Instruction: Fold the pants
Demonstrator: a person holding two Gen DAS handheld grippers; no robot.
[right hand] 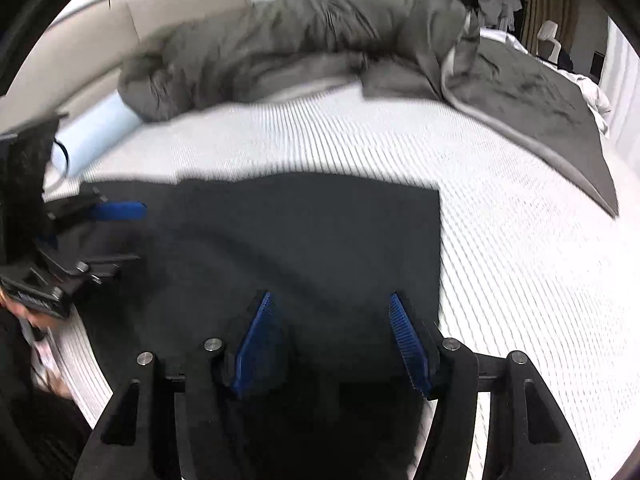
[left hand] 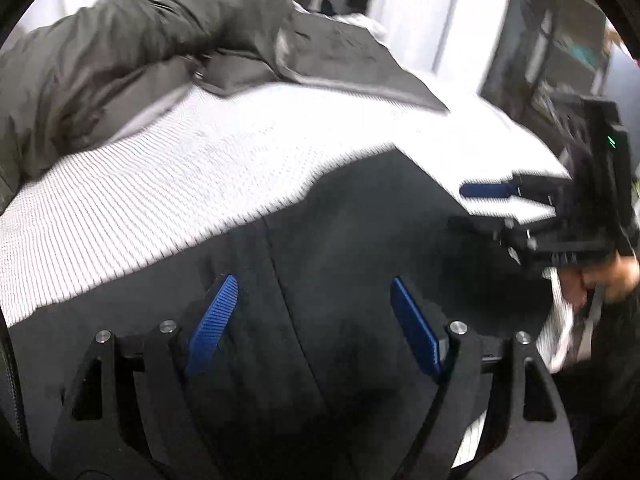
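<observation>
Work surface is a bed with a white ribbed mattress cover (right hand: 500, 240), bare over most of its width. A bunched grey duvet (right hand: 288, 40) lies along the far side, with a flat dark grey blanket (right hand: 532, 92) trailing off to the right of it and a pale blue cylindrical bolster (right hand: 96, 136) at far left, against a beige headboard (right hand: 80, 32). Room behind: white curtains, a dark doorway or shelving at far right, a pale chair; detail is blurred. The pants (right hand: 304, 240), black, lie flat on the near part of the mattress in a roughly rectangular, already doubled shape; the far edge runs straight across the right wrist view, and the right edge runs straight back towards the camera. In the left wrist view a seam line (left hand: 288, 300) runs from the near side away towards the far edge, so the long axis appears to run near-to-far, though the near end is hidden under the grippers. Left gripper (left hand: 312, 320): blue pads spread wide above the fabric, nothing between them. Right gripper (right hand: 328, 340): pads apart, also above the fabric, not pinching it. Each gripper shows in the other's view, at the frame edge, with a hand (left hand: 600, 276) on the right one's handle.
</observation>
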